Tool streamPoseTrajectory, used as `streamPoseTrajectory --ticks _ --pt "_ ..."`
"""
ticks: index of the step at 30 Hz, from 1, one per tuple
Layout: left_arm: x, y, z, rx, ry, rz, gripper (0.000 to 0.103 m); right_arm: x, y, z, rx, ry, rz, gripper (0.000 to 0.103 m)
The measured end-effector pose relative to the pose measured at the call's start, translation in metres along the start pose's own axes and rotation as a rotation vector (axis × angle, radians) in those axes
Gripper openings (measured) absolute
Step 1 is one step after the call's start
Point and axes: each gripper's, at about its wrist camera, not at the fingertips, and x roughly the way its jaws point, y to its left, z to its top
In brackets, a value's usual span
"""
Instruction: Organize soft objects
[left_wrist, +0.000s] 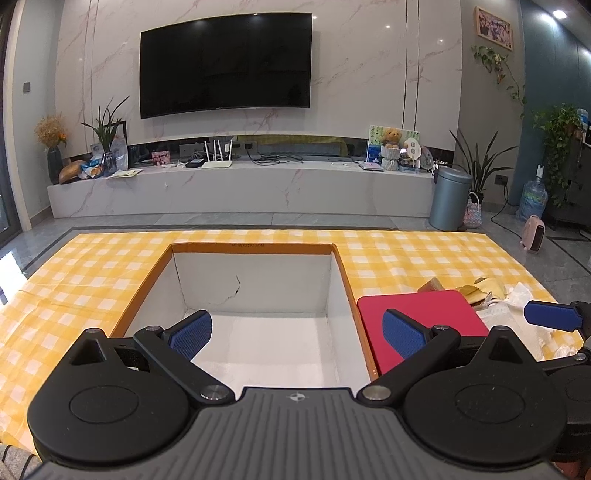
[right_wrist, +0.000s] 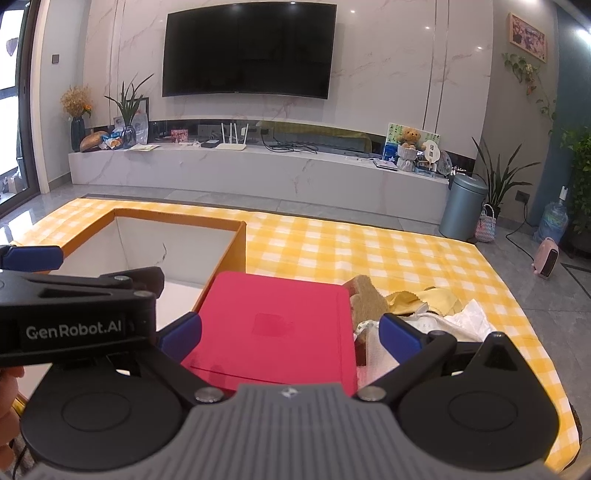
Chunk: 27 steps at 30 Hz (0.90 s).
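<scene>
An orange box (left_wrist: 343, 273) with a white, bare inside stands on the yellow checked table. My left gripper (left_wrist: 297, 334) hangs open over the box's near part, nothing between its fingers. Right of the box lies a red flat lid or pad (right_wrist: 273, 325) (left_wrist: 417, 314). My right gripper (right_wrist: 290, 334) is open just above the red piece's near edge, holding nothing. Beside the red piece sits a pile of soft things: a tan sponge (right_wrist: 367, 299), yellow cloths (right_wrist: 432, 299), white cloth (right_wrist: 465, 321) and a pouch with a measuring tape (right_wrist: 369, 332).
The orange box (right_wrist: 232, 247) is also in the right wrist view. The yellow checked tablecloth (right_wrist: 369, 254) runs to a far edge with tiled floor beyond. A person's hand (right_wrist: 9, 402) shows at the lower left. A TV wall, marble shelf and bin stand far back.
</scene>
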Motion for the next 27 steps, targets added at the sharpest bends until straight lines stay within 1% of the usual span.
streamPoseTrajectory --ticks 12,27 --pt "0.0019 0.0000 -0.0008 -0.002 0.020 0.007 0.103 0.0019 -0.0009 -0.0003 -0.005 0.015 0.002 0.100" --pt "0.0017 -0.0001 -0.0005 0.000 0.024 0.008 0.103 0.0021 -0.0015 -0.0006 -0.012 0.022 0.001 0.100"
